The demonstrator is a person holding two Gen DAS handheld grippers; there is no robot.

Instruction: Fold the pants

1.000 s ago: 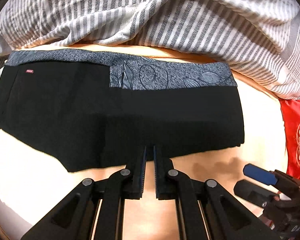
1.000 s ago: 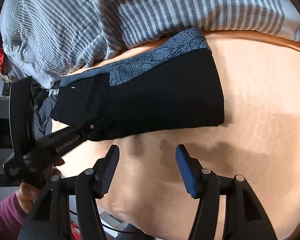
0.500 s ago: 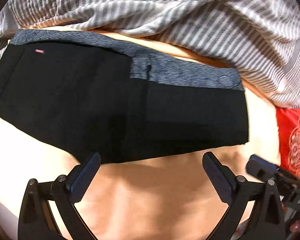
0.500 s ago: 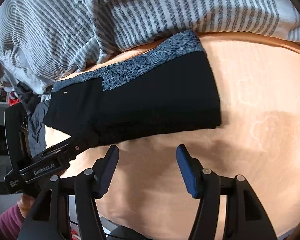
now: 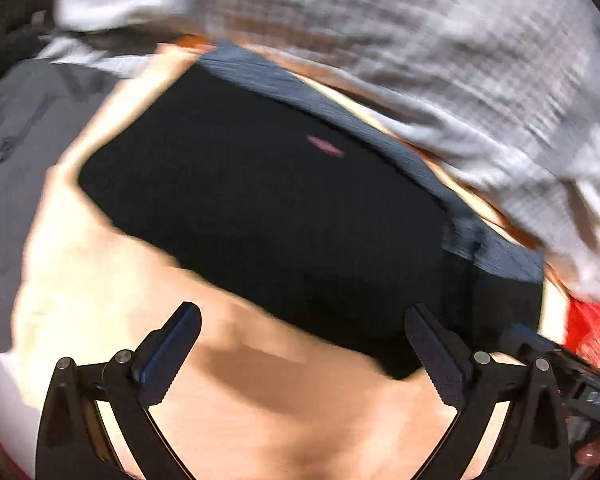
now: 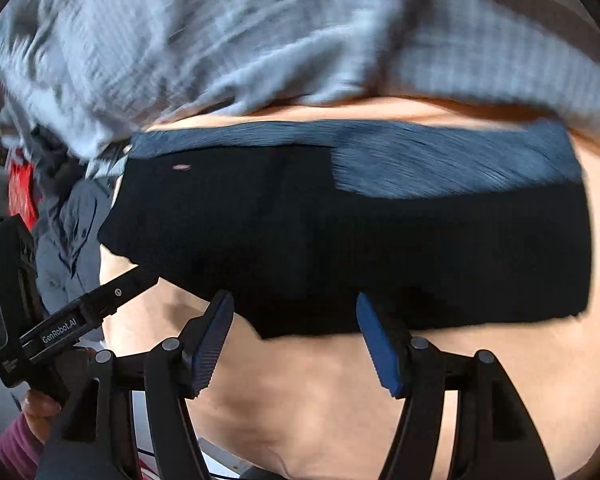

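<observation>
Both tools, left tool (image 5: 300, 344) and right tool (image 6: 294, 330), hang spread and empty by the pants (image 6: 340, 248), which lie folded into a band on the bed (image 6: 320, 392), maybe one more fold left.

Both wrist views motion-blurred, warm indoor light, strong fisheye bending.

Striped blanket (image 5: 440, 40) smears into streaks above the black pants (image 5: 280, 220); their patterned band (image 6: 440, 160) is streaked too. Soft shadows lie on the peach sheet (image 5: 260, 420) below the pants. Black vignette fills the corners. Tongs stay sharp in both views.
</observation>
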